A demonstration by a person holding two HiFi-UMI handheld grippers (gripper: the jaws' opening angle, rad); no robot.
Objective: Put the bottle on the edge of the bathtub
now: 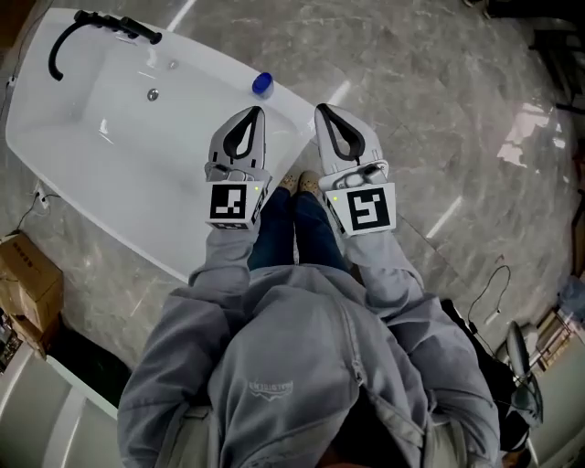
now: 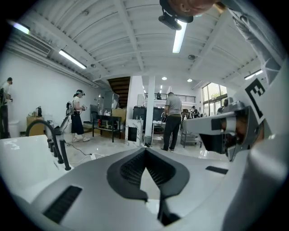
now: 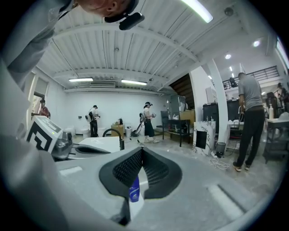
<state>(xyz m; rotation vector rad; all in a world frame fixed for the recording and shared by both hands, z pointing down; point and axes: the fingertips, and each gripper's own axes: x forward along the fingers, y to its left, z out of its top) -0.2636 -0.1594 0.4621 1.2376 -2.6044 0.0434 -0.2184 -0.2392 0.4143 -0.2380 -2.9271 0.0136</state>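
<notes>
Grey marble floor [image 1: 411,82] all around us, glossy with light streaks. At the far left of the head view we've got a cardboard box [image 1: 27,283]. Next comes the white bathtub [image 1: 110,219], running diagonally across the upper left with a black faucet [image 1: 101,27] at its top-left end.

The bottle [image 1: 262,84] stands on the tub's rim near its right end, upper middle of the frame. From above only its blue cap shows, and it's clear of both grippers.

Just below it sits the left gripper [image 1: 249,114], jaws pressed together with nothing in them. It overlaps the tub's right corner in the picture.

Right beside it, the right gripper [image 1: 322,111] is squeezed closed too, and empty. In the right gripper view we can see the blue bottle through the gap under the meeting pads, well beyond them. It has a lighter label patch, but it's too small for us to read.

Each marker cube [image 1: 230,203] carries a black-and-white square pattern, no words. The grey hoodie [image 1: 302,366] at the bottom has small print on the back, also unreadable.
</notes>
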